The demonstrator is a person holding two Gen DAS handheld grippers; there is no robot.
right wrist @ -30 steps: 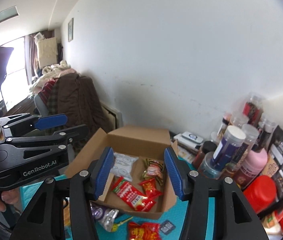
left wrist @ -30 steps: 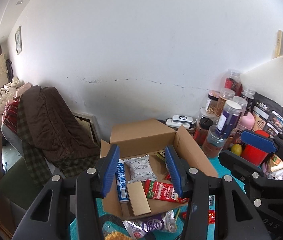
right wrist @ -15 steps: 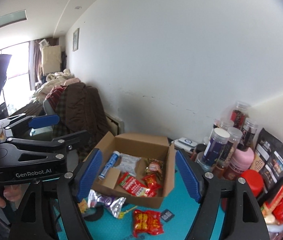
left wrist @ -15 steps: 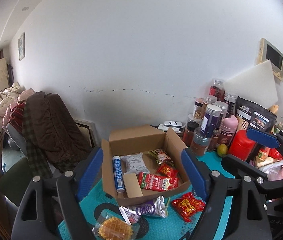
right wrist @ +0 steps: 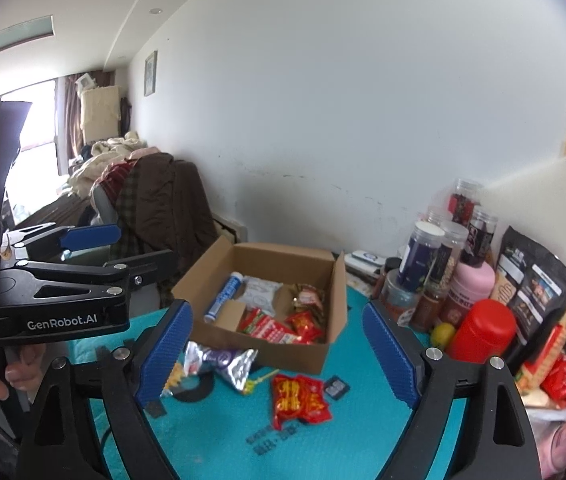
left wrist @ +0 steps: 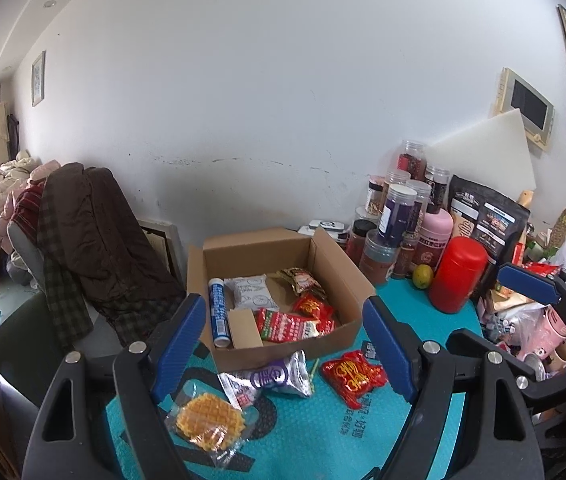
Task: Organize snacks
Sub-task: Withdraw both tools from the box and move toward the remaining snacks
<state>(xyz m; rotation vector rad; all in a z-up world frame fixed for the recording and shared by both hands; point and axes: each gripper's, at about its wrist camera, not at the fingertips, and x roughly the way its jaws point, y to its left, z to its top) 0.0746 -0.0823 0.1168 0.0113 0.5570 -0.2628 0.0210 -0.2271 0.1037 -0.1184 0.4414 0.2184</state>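
**Grippers pull back from the box, three snacks left outside**

Both grippers have drawn away from the cardboard box (left wrist: 279,300) since a second ago, when their blue pads framed its inside; now the whole box and the teal mat (left wrist: 323,432) in front of it are in view. The left gripper (left wrist: 283,344) has spread from nearly closed to wide apart and holds nothing. The right gripper (right wrist: 279,356) is empty too, its jaws opening further at this moment.

My reading is that one drop-off is finished and another pick comes next. Inside the box lie a blue-and-white tube (left wrist: 218,312), a white pouch (left wrist: 252,294), red packets (left wrist: 291,324) and a brown wrapper (left wrist: 301,278). On the mat, just in front of the box, wait a silver-purple packet (left wrist: 271,378), a red packet with yellow characters (left wrist: 353,374) and a wrapped waffle (left wrist: 209,424).

Legible writing is scarce: "GenRobot.AI" on the left gripper's body (right wrist: 62,322) in the right wrist view. Print on the mat and snack labels is too small to read.
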